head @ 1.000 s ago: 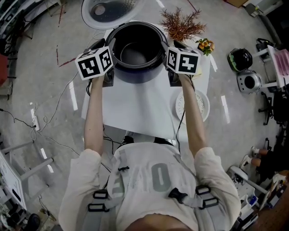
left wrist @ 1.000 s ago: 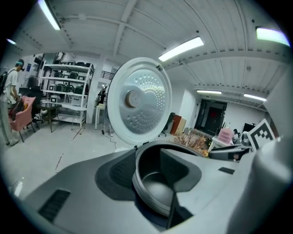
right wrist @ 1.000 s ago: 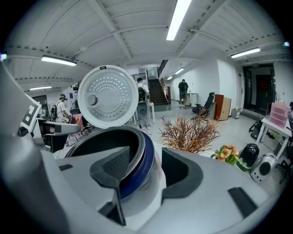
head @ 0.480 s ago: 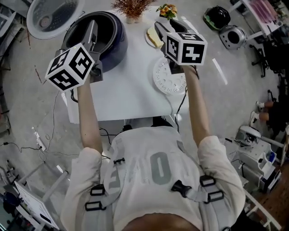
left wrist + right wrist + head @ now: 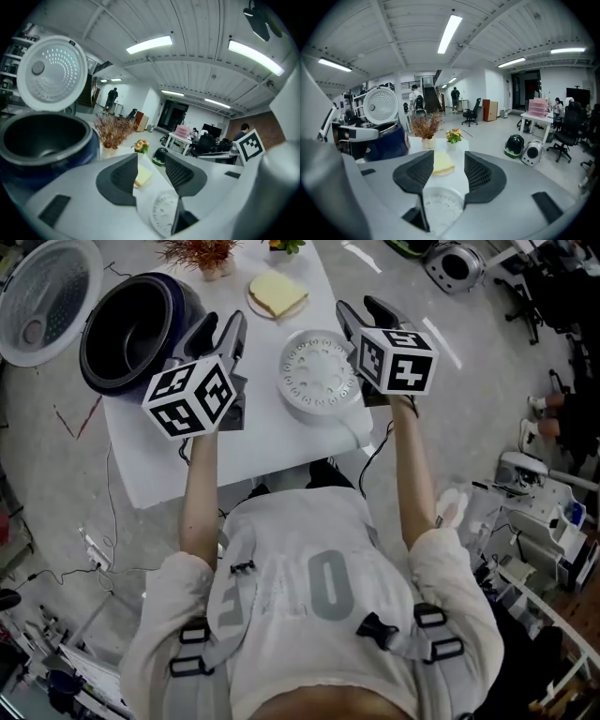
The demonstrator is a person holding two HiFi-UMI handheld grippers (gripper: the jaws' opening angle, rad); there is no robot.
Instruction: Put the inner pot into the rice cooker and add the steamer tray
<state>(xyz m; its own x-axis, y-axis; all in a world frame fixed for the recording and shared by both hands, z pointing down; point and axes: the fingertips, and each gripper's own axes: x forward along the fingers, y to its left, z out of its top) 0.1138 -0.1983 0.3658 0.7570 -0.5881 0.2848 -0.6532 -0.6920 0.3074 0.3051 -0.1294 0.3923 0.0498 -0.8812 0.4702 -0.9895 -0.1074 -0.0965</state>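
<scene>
The dark blue rice cooker stands at the table's far left with its white lid swung open and the dark inner pot inside. The white perforated steamer tray lies flat on the white table, right of the cooker. My left gripper hovers open between cooker and tray, with nothing between its jaws. My right gripper is at the tray's right edge; its jaws are closing and empty. The tray shows low between the right jaws, and the tray also shows under the left gripper.
A yellow block on a small plate lies behind the tray. A dried plant and a small flower pot stand at the table's far edge. Small appliances sit on the floor at the right, and cables trail at the left.
Both grippers have left the cooker's sides and swung right across the table to the steamer tray. The cooker now lies to their left.
</scene>
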